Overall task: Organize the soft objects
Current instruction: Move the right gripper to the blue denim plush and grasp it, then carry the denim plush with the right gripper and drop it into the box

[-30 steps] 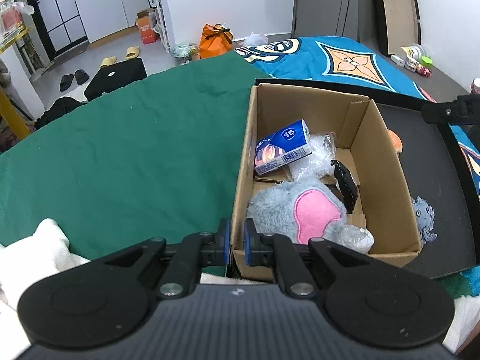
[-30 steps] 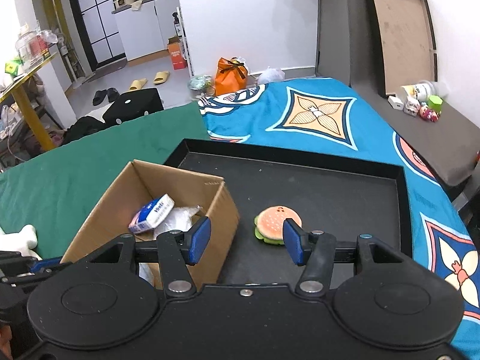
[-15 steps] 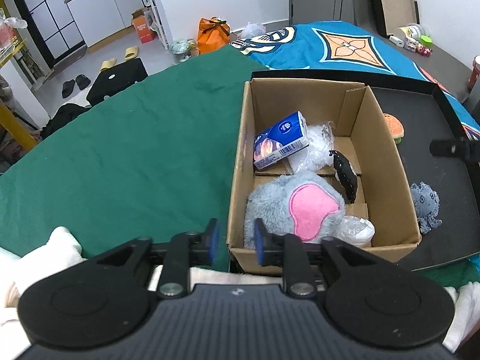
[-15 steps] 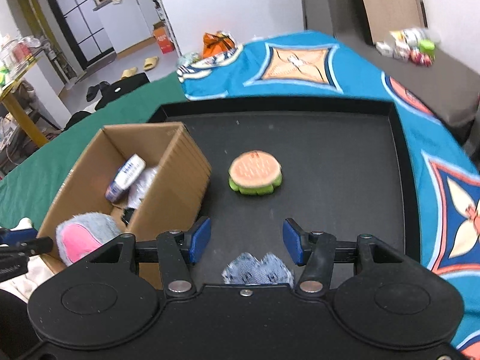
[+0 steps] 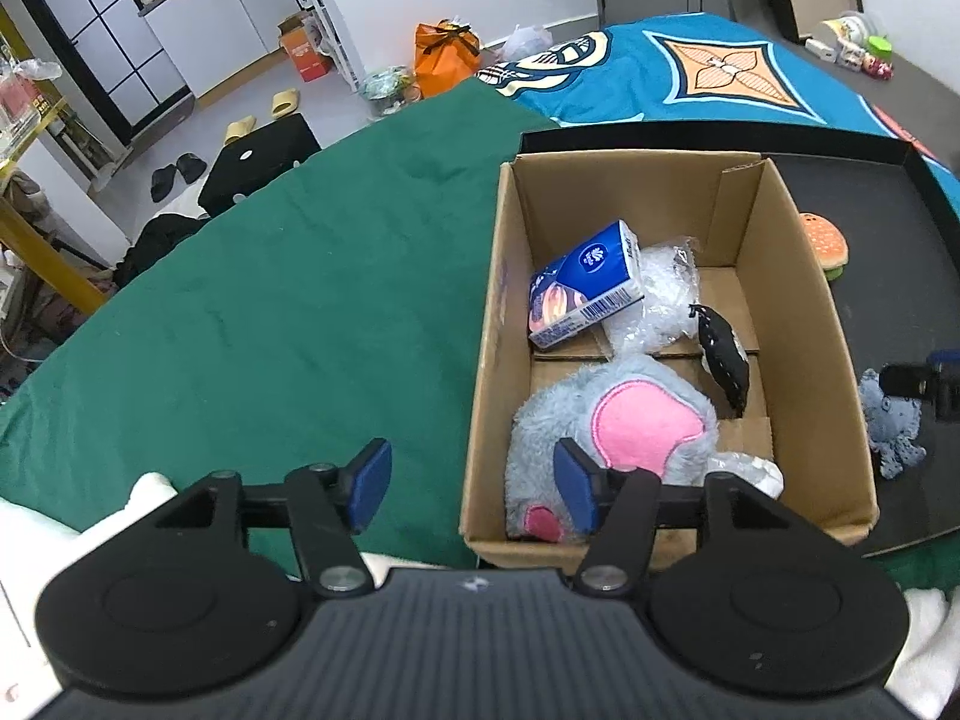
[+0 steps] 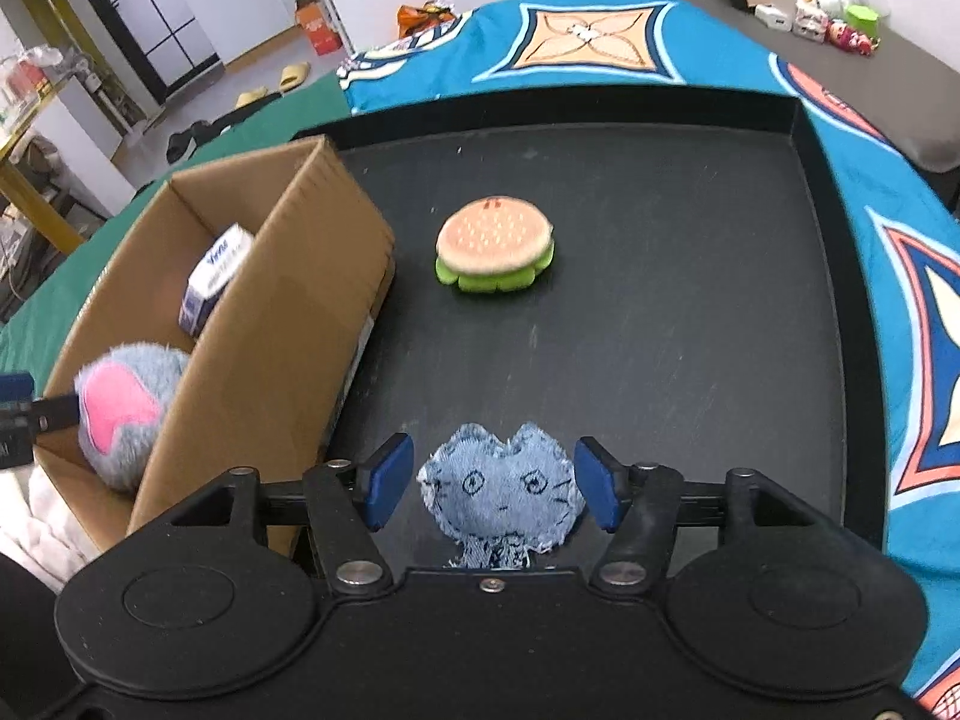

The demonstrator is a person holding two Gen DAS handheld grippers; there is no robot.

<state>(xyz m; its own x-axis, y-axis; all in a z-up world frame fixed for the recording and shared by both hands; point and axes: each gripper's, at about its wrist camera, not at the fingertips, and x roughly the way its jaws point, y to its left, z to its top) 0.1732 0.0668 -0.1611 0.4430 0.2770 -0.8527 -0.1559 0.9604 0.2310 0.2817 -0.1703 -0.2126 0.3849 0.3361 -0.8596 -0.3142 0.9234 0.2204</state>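
R gripper point(image 6: 493, 491) jaws opening, denim cat plush point(image 6: 501, 495) between pads, not gripped, lying on black tray point(image 6: 690, 312). L gripper point(image 5: 471, 486) opening, empty, at near-left corner of cardboard box point(image 5: 492, 360). Burger plush point(image 6: 493, 251) on tray.

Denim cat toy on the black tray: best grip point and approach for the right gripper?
Take the denim cat across its head, one pad on each cheek, coming down from above. It lies flat and face-up on the black tray, head wider than the frayed body below. The right gripper already straddles the head, jaws opening, pads apparently not touching.
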